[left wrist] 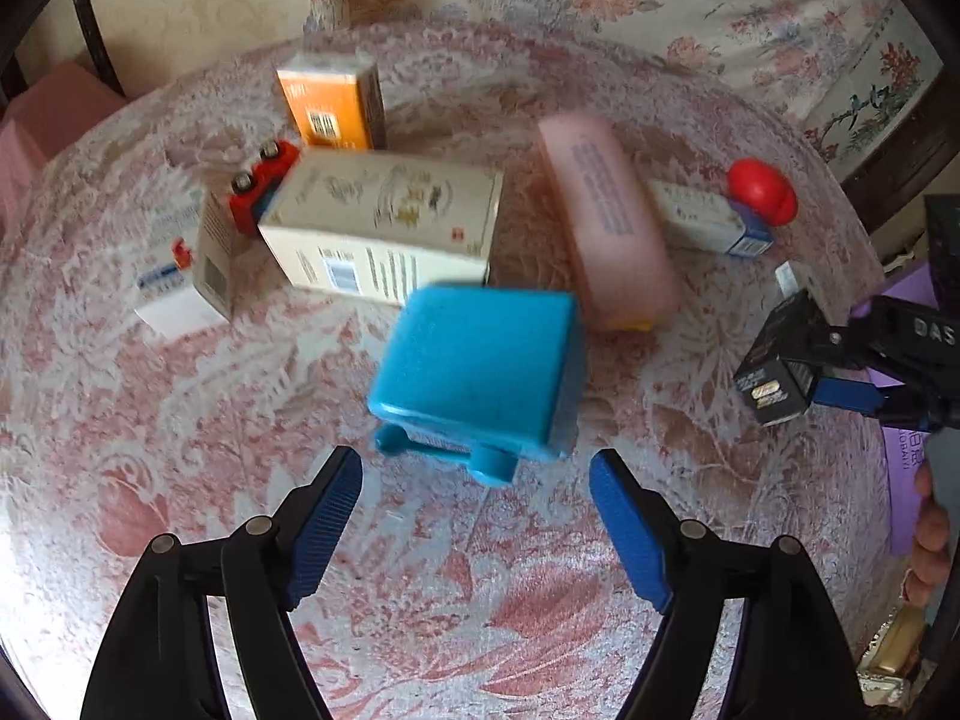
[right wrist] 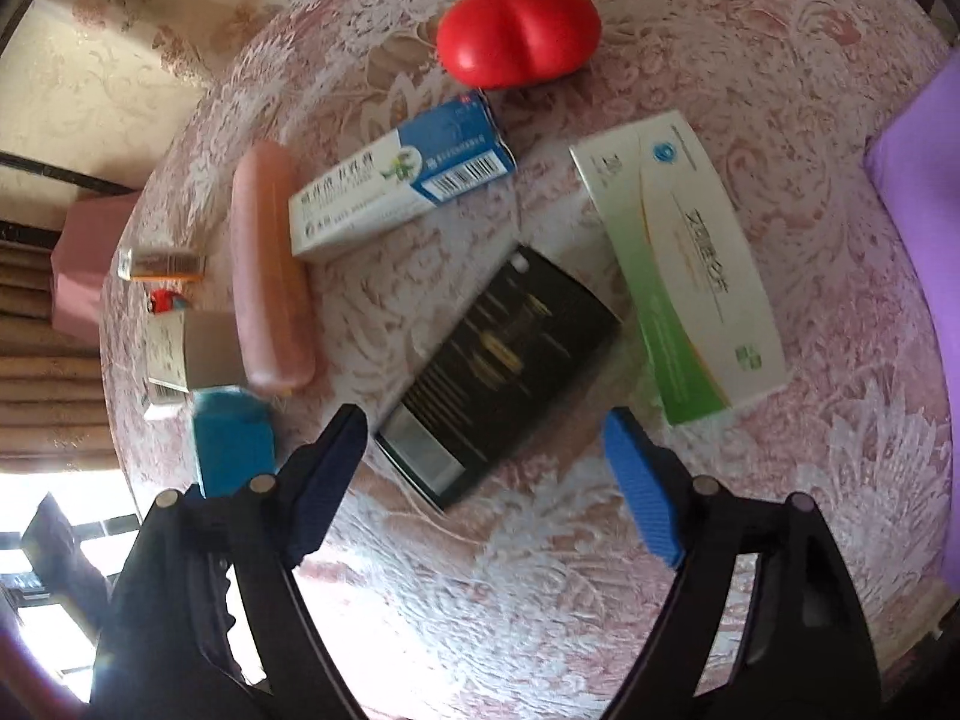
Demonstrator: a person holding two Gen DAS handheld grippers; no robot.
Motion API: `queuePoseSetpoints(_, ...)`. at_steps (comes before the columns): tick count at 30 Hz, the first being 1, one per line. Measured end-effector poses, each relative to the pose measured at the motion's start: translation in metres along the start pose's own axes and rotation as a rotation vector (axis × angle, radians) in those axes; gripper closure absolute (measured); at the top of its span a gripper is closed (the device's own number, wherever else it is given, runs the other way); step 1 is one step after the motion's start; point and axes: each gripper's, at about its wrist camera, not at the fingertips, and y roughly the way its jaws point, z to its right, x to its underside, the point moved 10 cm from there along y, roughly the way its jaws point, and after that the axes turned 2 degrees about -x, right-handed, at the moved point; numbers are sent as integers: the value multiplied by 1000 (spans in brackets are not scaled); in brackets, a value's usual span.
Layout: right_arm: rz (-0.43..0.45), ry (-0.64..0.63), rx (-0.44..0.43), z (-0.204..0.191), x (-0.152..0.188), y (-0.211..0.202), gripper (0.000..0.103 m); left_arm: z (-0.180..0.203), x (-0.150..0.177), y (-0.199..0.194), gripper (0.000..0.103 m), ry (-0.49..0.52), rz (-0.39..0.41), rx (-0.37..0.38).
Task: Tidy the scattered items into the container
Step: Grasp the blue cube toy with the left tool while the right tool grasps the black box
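Pink floral lace covers the round table [left wrist: 150,420], and stuff is scattered all over it. From the left wrist view, the left gripper [left wrist: 477,516] has its blue-padded fingers spread wide with nothing between them, hovering just short of a blue plastic box [left wrist: 480,372] that sits tilted right in front of it. Behind that box lies a big cream carton [left wrist: 384,222], with an orange box [left wrist: 333,102] standing further back and a small red thing with two metal studs [left wrist: 264,186] wedged against the carton's left end. A long pink case [left wrist: 606,210] lies to the right of the carton, near a red rounded toy [left wrist: 762,189] that's touching a small blue-and-white box [left wrist: 708,216].

Over at the right edge of that view, the right gripper [left wrist: 804,372] looks to be right around a black box [left wrist: 774,384], but I can't tell if it's actually squeezing.

In the right wrist view the right gripper's [right wrist: 486,468] fingers stand apart on either side of the near end of the black box [right wrist: 504,378]. A green-and-white carton [right wrist: 684,264] lies just beside it. A purple container [right wrist: 918,240] sits at the right edge, nothing visible inside from here.
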Motion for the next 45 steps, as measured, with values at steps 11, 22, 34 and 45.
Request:
queuePoseSetpoints(11, 4, -120, 123, -11, -9, 6, 33, -27, -9, -3, 24, -383, -40, 66)
queuePoseSetpoints(22, -36, -240, 148, -27, -3, 22, 34, -15, -31, 19, 24, -656, -49, 32)
queuePoseSetpoints(34, -59, -369, 180, -43, -9, 32, 34, -22, 1, 45, 24, -810, -152, -167)
queuePoseSetpoints(45, -69, -435, 179, -60, -3, 40, 35, -42, 26, 46, 24, -762, -158, -102)
